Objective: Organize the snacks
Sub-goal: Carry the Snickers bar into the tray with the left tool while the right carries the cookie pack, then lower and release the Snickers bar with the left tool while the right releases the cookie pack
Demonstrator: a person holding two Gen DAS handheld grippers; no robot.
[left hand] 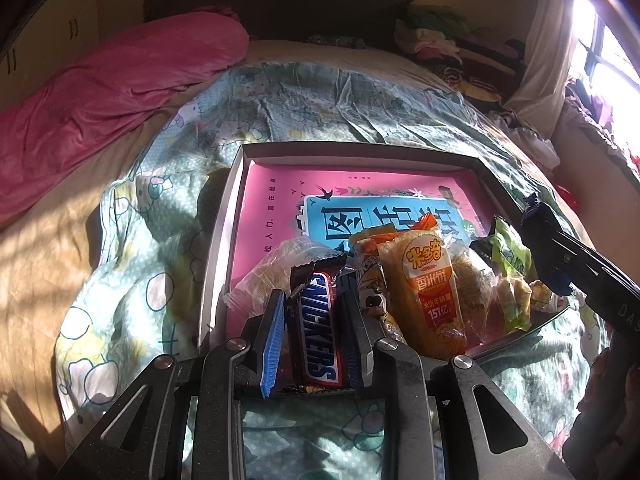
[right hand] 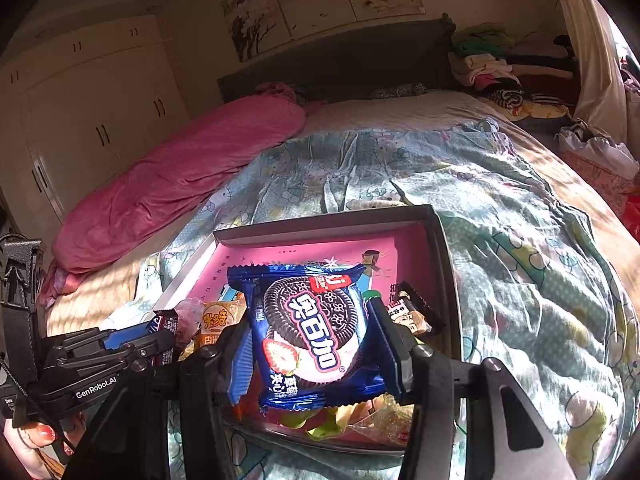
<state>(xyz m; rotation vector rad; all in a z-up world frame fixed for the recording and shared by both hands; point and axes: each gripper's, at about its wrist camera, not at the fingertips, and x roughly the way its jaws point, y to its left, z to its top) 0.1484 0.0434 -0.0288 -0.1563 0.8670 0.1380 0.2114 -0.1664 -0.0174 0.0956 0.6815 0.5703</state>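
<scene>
A: Listing what is held first. Left gripper [left hand: 312, 320]: jaws closed narrow on a chocolate bar [left hand: 318, 328], brown wrapper with blue lettering, gripped along its long sides between the blue pads, its far end sticking out past the fingertips.

B: And the other one?

A: Right gripper [right hand: 312, 332]: jaws set wider, clamped on a blue cookie packet [right hand: 308, 328] printed with a dark sandwich cookie and a strawberry. The packet faces the camera and is pinched at its left and right edges.

B: Where do both sit?

A: Over the near end of a shallow box [left hand: 224, 240] with grey walls and a pink printed floor. The box lies on a patterned quilt [left hand: 168, 200] on a bed.

B: Contents of the box?

A: Snacks piled at the near end: an orange rice cracker pack [left hand: 432, 284], a green packet [left hand: 510, 256] to its right, a clear-wrapped item [left hand: 276, 264] to the left of the bar, and others underneath, too jumbled to tell apart. The far half of the floor is bare.

B: Anything beside the quilt?

A: A pink blanket [right hand: 180, 184], rolled along the left side of the bed.
</scene>
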